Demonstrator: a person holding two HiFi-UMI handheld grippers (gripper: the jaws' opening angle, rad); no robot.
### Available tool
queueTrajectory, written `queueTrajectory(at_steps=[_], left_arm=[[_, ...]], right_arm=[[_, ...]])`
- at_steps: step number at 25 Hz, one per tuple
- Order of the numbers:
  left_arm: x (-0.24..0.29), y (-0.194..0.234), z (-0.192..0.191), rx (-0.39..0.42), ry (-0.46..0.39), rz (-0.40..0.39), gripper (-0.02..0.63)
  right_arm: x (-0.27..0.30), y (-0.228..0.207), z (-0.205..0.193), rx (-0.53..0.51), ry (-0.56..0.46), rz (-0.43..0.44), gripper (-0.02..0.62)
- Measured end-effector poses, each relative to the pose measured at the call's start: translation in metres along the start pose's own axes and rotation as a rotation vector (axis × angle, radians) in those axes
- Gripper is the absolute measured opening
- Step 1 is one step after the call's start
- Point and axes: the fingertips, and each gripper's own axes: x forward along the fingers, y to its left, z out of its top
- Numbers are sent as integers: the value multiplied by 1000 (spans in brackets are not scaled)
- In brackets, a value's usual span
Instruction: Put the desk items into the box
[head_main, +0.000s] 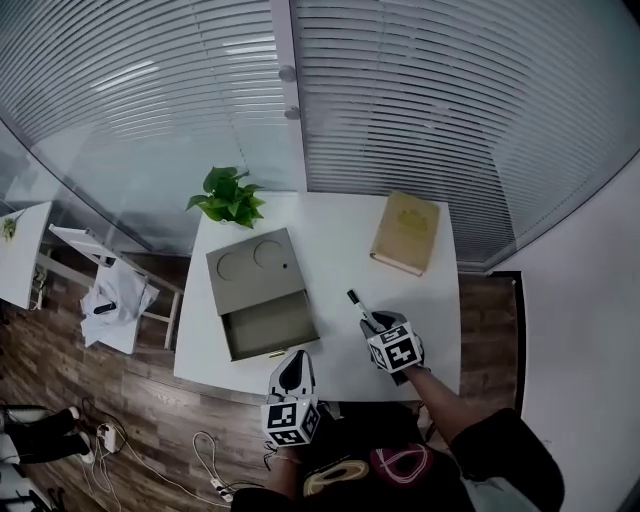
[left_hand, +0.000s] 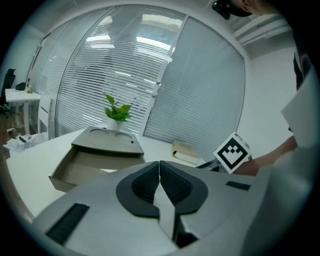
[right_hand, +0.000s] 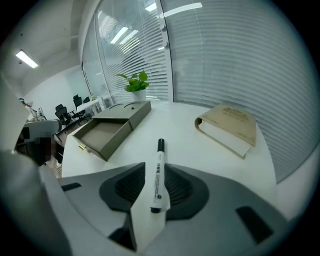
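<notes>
A black-and-white marker (head_main: 358, 306) (right_hand: 157, 170) lies on the white desk (head_main: 330, 250), pointing away toward the box. My right gripper (head_main: 373, 323) (right_hand: 156, 169) is open around the marker's near end; the pads stand on either side without pressing it. The grey box (head_main: 250, 265) (right_hand: 107, 131) (left_hand: 95, 160) sits at the desk's left with its drawer (head_main: 268, 325) pulled out and nothing visible inside. A tan book (head_main: 406, 232) (right_hand: 227, 125) lies at the far right. My left gripper (head_main: 292, 362) (left_hand: 160, 172) hovers at the desk's near edge, shut, holding nothing.
A potted green plant (head_main: 228, 196) (left_hand: 118, 112) stands at the desk's far left corner behind the box. Glass walls with blinds close off the back. A white side table and chair (head_main: 115, 295) stand left of the desk; cables lie on the wooden floor.
</notes>
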Motion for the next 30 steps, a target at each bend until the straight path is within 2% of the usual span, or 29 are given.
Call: queueTrajectory(at_steps=[6, 13, 21, 30], left_arm=[[-2, 8, -3, -11, 11, 27, 18], [-4, 16, -3, -15, 15, 47, 18], [-13, 28, 1, -25, 3, 73, 18], [-21, 29, 0, -35, -16, 63, 18]], right_arm=[[21, -9, -5, -27, 67, -15, 123], [30, -9, -10, -35, 96, -18, 123], [32, -7, -11, -48, 102, -34, 117], [32, -5, -12, -60, 97, -37, 100]])
